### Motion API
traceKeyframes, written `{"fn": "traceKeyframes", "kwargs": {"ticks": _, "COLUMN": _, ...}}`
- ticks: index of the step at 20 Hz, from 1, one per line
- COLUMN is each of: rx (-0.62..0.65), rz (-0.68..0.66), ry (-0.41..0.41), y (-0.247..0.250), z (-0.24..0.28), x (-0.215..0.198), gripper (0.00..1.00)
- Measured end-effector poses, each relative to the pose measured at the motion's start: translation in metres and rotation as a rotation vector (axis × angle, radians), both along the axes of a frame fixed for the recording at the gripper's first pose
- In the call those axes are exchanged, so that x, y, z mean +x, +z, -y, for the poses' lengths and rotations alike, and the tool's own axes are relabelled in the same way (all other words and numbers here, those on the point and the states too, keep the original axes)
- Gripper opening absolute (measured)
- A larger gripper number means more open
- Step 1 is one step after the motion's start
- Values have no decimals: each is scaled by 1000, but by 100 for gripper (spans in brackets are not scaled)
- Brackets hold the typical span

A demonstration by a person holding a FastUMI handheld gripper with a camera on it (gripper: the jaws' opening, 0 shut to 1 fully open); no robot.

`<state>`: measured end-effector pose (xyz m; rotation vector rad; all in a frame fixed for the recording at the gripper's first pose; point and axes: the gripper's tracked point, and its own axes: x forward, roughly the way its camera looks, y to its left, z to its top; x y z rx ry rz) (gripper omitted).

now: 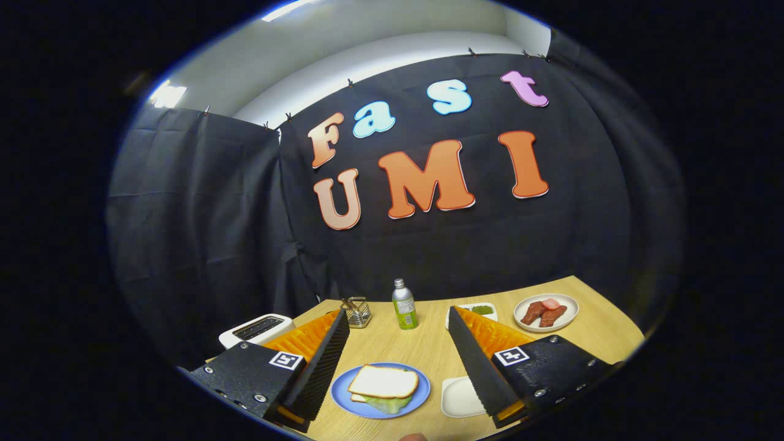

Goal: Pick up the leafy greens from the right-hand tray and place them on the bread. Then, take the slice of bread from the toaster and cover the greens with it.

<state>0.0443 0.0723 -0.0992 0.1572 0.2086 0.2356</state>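
Observation:
A blue plate [343,398] lies on the wooden table between my two fingers. On it sits a slice of bread [384,381] covering leafy greens [387,403], whose green edge pokes out beneath the slice. My gripper [397,324] hangs open above the table, nothing between its fingers. The white toaster [257,329] stands beyond the left finger, its slots dark. A small white tray [481,309] with green bits peeks out behind the right finger.
A green bottle with a silver cap [404,304] and a small wire basket [357,312] stand at the table's back. A white plate with meat pieces [546,312] sits far right. Another white tray [459,398] lies beside the blue plate.

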Motion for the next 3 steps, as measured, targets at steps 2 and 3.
{"fn": "traceKeyframes", "kwargs": {"ticks": 2, "rx": -42, "rz": 32, "ry": -41, "y": 5, "z": 12, "x": -4, "gripper": 98}}
{"fn": "traceKeyframes", "kwargs": {"ticks": 3, "rx": -66, "rz": 43, "ry": -67, "y": 8, "z": 18, "x": -5, "gripper": 98}}
